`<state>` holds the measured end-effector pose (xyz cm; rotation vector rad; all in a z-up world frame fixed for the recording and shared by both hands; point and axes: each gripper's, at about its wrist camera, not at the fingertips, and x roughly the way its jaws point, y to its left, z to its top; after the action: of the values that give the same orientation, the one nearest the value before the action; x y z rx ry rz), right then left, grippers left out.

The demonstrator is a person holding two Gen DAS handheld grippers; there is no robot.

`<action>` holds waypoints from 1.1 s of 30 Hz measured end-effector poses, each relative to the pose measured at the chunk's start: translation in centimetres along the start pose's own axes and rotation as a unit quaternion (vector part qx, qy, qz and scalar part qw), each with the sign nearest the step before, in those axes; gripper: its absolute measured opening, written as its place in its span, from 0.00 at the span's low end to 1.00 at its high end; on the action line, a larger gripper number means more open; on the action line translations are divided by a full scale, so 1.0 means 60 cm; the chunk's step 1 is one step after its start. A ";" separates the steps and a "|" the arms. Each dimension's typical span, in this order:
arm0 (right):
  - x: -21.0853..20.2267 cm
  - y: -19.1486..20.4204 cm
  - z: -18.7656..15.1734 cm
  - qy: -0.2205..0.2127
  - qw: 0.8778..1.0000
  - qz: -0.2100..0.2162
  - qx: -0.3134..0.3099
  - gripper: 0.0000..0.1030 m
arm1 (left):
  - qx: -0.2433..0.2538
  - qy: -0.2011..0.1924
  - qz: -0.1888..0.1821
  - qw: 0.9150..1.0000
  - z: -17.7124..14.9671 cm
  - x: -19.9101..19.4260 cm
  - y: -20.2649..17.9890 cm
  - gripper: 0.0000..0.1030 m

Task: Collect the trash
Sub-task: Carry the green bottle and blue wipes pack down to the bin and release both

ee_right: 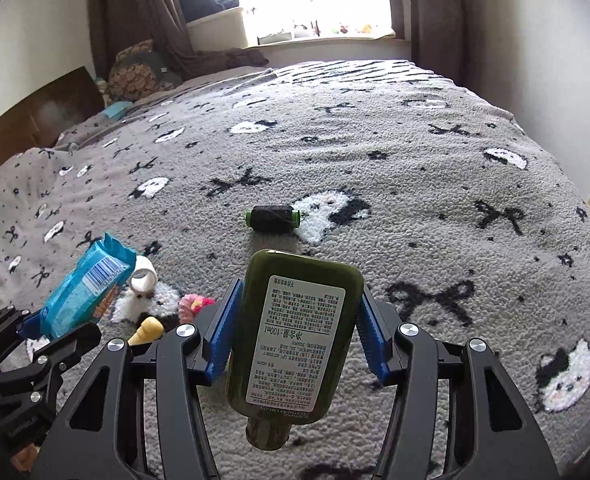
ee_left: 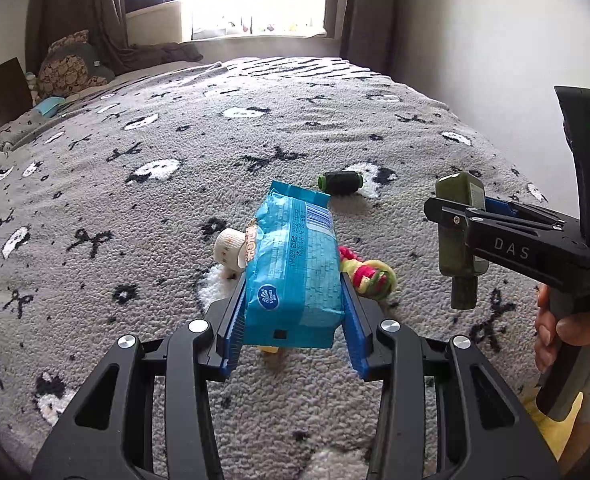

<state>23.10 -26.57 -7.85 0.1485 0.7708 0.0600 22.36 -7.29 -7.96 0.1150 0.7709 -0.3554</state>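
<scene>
- Trash is in both tongs at once: the left tongs (ee_left: 293, 312) are closed on a blue wipes packet (ee_left: 295, 264), blue pads pressed to its two long sides, the packet's sealed end pointing away from the camera and its body off the blanket.
- Right tongs (ee_right: 297, 332) are closed partway around a dark green lotion bottle (ee_right: 295, 336), held cap-down with its white label facing the camera; it hangs clear of the bed (ee_right: 415, 140).
- Just beyond the left tongs, loose items lie on the bed's grey patterned blanket: a roll of white tape (ee_left: 231, 252) beside the packet, a pink and yellow-green woven thing (ee_left: 369, 272) to its right, and a small yellow piece (ee_right: 147, 330) near the pink one.
- Farther out sits a black thread spool (ee_right: 271, 218) with green ends, well apart from both tongs.
- Step in hand, as I judge it: carrying off two picked-up pieces, with more to gather.
- Next move calls for a bin or bag, and none is in view; both loads must be kept gripped and steady on the way, the bottle especially, since it is smooth and hangs by its sides.
</scene>
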 end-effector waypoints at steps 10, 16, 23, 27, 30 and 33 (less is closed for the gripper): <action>-0.140 0.013 -0.042 -0.045 0.999 0.021 -0.022 0.53 | 0.009 -0.031 0.000 0.999 -0.040 -0.108 -0.031 0.39; -0.201 0.010 -0.095 -0.056 0.997 0.036 -0.028 0.53 | 0.010 -0.044 0.001 0.999 -0.083 -0.162 -0.041 0.39; -0.237 0.006 -0.160 -0.051 0.997 0.038 -0.033 0.53 | 0.007 -0.051 -0.004 0.999 -0.144 -0.211 -0.053 0.39; -0.252 0.009 -0.201 -0.046 0.998 0.035 -0.035 0.53 | 0.007 -0.050 -0.011 0.999 -0.182 -0.231 -0.063 0.39; -0.257 0.012 -0.232 -0.038 0.998 0.041 -0.038 0.53 | 0.008 -0.045 -0.020 0.999 -0.210 -0.238 -0.070 0.39; -0.258 0.017 -0.263 -0.027 0.998 0.040 -0.039 0.53 | 0.010 -0.036 -0.030 0.999 -0.239 -0.241 -0.079 0.39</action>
<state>1.02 -25.46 -8.21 0.1054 0.7076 0.1611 1.64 -4.52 -8.00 0.0984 0.7008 -0.4224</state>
